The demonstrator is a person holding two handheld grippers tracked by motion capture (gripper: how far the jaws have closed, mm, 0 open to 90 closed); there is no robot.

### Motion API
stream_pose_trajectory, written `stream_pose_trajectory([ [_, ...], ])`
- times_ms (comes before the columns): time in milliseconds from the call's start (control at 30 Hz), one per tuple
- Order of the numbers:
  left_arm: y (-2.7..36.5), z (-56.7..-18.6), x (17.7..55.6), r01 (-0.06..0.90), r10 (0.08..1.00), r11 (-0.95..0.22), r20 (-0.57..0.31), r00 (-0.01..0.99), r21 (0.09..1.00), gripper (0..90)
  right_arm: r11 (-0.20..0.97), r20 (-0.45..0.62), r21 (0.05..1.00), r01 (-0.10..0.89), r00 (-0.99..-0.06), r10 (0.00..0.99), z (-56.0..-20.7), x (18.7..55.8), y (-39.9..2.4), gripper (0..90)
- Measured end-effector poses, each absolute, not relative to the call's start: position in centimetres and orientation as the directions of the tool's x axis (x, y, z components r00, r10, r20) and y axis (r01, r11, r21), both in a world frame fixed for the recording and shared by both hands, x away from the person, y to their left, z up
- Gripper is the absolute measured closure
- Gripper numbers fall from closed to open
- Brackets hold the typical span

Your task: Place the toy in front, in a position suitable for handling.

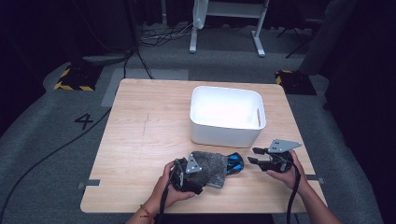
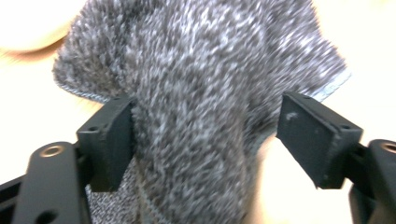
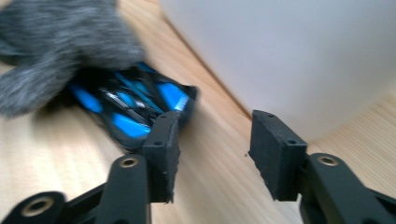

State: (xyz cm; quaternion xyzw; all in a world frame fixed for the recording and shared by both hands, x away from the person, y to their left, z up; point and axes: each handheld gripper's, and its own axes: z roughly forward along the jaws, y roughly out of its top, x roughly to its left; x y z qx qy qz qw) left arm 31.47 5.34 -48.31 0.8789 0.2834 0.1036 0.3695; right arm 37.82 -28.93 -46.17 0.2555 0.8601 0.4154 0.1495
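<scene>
The work surface is a light wooden table (image 1: 140, 140). A white bin (image 1: 227, 116) stands toward the far right part of the table, its open top facing up. Near the front edge, just right of centre, lies a grey fuzzy cloth (image 1: 211, 167). A blue and black object (image 1: 235, 163) lies against the cloth's right side, partly covered by it. The bin stands just behind both, apart from them.

The left gripper (image 1: 189, 175) rests at the front edge, on the cloth's left side. The left gripper view shows its jaws set wide, with a raised fold of the cloth (image 2: 196, 116) between them. The left pad touches the pile; the right pad stands clear of it. The jaws are not clamped on the cloth.

The right gripper (image 1: 256, 155) is held near the front right corner, jaws pointing left toward the blue and black object. Its jaws are parted, with bare wood between them. In the right gripper view the blue and black object (image 3: 135, 105) lies just beyond the tip of the left pad, and the wall of the bin (image 3: 289, 60) rises close on the right.

The high view gives the layout of the table and the floor cables beyond the far edge. The left gripper view gives the cloth's stitched hem and pile. The right gripper view gives the object's blue panels, which the high view renders only as a small patch.
</scene>
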Motion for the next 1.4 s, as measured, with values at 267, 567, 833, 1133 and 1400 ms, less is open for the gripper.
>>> stream_pose_trajectory([
  [267,3.2,-49.2,32.0,0.425,0.594,-0.609,0.03,0.804,0.67,20.3,0.579,-0.012,0.746,0.329,-0.863,0.505,-48.4,38.5,-28.6,71.5],
  [567,3.8,-49.3,33.0,0.435,0.601,-0.629,0.049,0.798,0.645,20.1,0.59,0.0,0.76,0.274,-0.907,0.421,-48.6,38.1,-28.0,76.3],
  [833,5.7,-49.2,33.8,0.458,0.646,-0.62,0.083,0.759,0.637,20.3,0.596,-0.005,0.763,0.251,-0.92,0.393,-48.5,37.9,-27.6,64.0],
  [1133,9.5,-49.5,36.2,0.566,0.758,-0.51,0.027,0.651,0.648,19.4,0.594,-0.019,0.781,0.194,-0.943,0.333,-48.1,37.8,-26.2,37.7],
  [1400,9.9,-49.5,36.7,0.571,0.764,-0.505,0.027,0.645,0.647,20.1,0.617,-0.03,0.776,0.127,-0.971,0.237,-47.4,38.6,-23.7,26.0],
])
